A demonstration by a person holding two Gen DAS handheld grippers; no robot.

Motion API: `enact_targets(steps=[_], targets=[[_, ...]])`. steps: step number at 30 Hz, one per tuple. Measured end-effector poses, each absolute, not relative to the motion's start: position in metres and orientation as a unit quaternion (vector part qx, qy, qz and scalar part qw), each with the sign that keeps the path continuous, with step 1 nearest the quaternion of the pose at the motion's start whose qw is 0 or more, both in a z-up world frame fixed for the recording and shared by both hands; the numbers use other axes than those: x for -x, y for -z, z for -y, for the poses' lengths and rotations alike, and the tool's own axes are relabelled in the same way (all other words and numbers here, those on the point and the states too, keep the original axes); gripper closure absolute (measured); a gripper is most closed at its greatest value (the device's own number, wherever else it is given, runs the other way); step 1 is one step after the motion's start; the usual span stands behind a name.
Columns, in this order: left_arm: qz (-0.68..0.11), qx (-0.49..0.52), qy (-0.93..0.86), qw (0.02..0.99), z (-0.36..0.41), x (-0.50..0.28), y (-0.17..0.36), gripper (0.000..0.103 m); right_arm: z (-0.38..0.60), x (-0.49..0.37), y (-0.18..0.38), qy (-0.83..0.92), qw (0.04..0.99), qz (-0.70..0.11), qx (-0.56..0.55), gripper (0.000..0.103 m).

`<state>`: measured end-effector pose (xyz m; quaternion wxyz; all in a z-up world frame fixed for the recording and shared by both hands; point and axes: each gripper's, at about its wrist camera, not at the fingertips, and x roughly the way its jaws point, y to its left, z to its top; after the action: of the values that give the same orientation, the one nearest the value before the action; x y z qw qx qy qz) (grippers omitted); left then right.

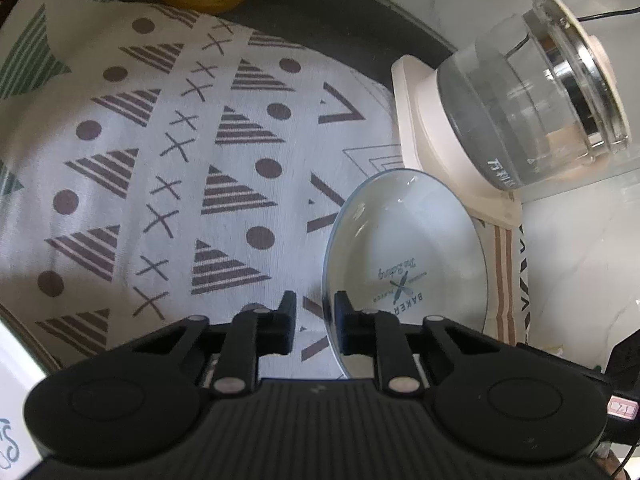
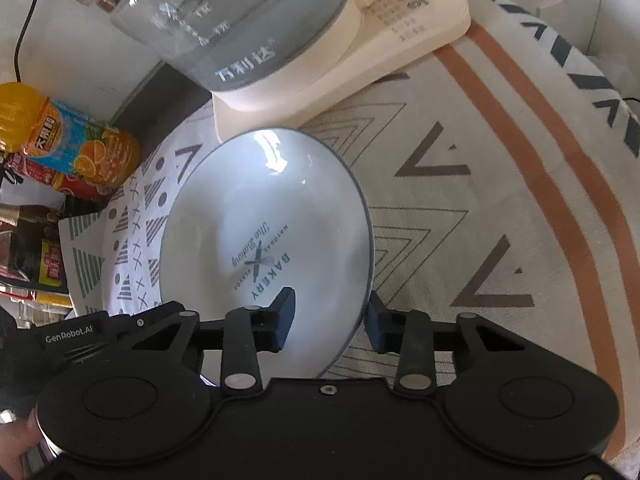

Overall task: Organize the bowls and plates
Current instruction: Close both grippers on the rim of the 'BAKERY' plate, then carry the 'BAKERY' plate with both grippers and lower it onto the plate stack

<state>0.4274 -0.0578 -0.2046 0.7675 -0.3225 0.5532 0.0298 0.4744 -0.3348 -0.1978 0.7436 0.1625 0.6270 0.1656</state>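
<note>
Black plastic forms both hand-held grippers, each straddling the rim of the same pale blue-grey plate (image 2: 264, 216). The left gripper (image 1: 315, 320) has its jaws drawn narrow: one finger stands outside the plate's near edge over the cloth, the other inside over the plate's surface, with the rim between them; whether the pads actually press on the rim cannot be told. The right gripper (image 2: 332, 316) stands somewhat wider, one finger inside the plate and the other outside its edge, the rim again between them; contact there is likewise unclear.

The plate is round, glossy and shallow, with a thin dark line along its edge and a printed emblem reading "BAKERY" at its centre, and a bright reflection near its far side. It lies directly ahead of both grippers on a patterned tablecloth (image 1: 160, 160) printed with triangles, dots and crosses. Beyond the plate's far edge stands a glass kettle (image 2: 240, 28) on a cream base (image 2: 400, 36). Far to the left of the right gripper stands an orange drink bottle (image 2: 80, 144).
</note>
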Motion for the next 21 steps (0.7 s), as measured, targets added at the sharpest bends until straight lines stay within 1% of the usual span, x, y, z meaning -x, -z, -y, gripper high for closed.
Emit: enact_targets(steps=[5,8,11,12,13,15,17,21], targets=[[-0.558,0.324,-0.025,0.763,0.059,-0.430,0.209,0.087,0.336,-0.477,0.200,-0.178,0.742,-0.625,-0.165,0.069],[-0.562,0.323,-0.026,0.761,0.061,-0.432,0.210,0.090,0.339,-0.478,0.201,-0.181,0.742,-0.624,-0.168,0.073],[-0.568,0.319,-0.023,0.758,0.066,-0.436,0.212,0.094,0.343,-0.477,0.202,-0.181,0.744,-0.619,-0.178,0.079],[-0.571,0.322,-0.022,0.755,0.068,-0.437,0.214,0.096,0.345,-0.477,0.203,-0.179,0.744,-0.618,-0.181,0.084],[-0.571,0.327,-0.023,0.752,0.069,-0.439,0.217,0.096,0.347,-0.476,0.204,-0.179,0.745,-0.617,-0.182,0.088],[-0.567,0.339,-0.023,0.750,0.068,-0.438,0.220,0.096,0.350,-0.475,0.204,-0.182,0.745,-0.613,-0.188,0.091],[-0.564,0.349,-0.023,0.748,0.065,-0.435,0.221,0.096,0.350,-0.474,0.201,-0.189,0.746,-0.609,-0.191,0.093],[-0.561,0.337,-0.026,0.755,0.066,-0.433,0.215,0.096,0.346,-0.472,0.192,-0.200,0.752,-0.599,-0.189,0.093]])
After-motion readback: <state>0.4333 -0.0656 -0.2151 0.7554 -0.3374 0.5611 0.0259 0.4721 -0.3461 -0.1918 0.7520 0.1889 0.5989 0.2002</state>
